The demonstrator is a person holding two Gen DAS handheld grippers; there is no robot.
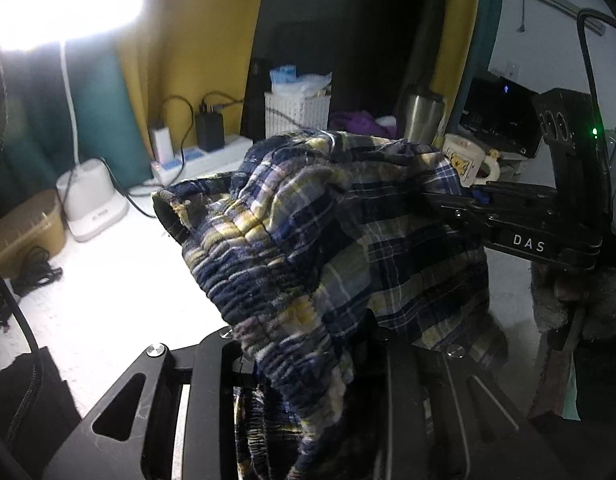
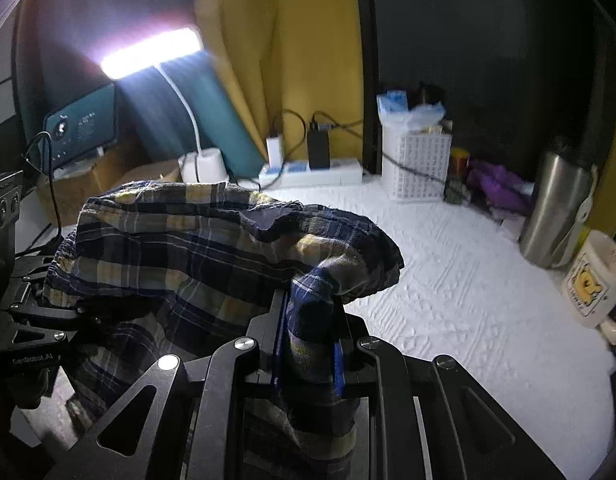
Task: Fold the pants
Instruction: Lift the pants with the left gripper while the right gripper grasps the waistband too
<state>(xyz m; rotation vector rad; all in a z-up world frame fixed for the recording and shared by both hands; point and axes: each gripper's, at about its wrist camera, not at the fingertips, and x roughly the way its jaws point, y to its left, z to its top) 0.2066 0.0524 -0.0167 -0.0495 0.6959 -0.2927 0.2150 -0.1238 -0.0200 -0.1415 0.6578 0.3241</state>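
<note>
Pants [image 2: 180, 248] in both claws, apparently.

1. My left claw [image 1: 308, 364]: fingertips buried under the plaid pants [image 1: 308, 232], contact line not visible.
2. My right claw [image 2: 308, 344]: cloth bunched between the blue pads [image 2: 339, 368], tips covered.
3. Pants' lower part runs off the bottom edge in both views; legs can't be told apart.
4. Lamp [image 1: 64, 4] head blown out, no detail.
5. Mug [image 2: 596, 280] cut by the right edge; print too blurred to read.
6. Basket [image 2: 416, 168] contents unclear.
</note>
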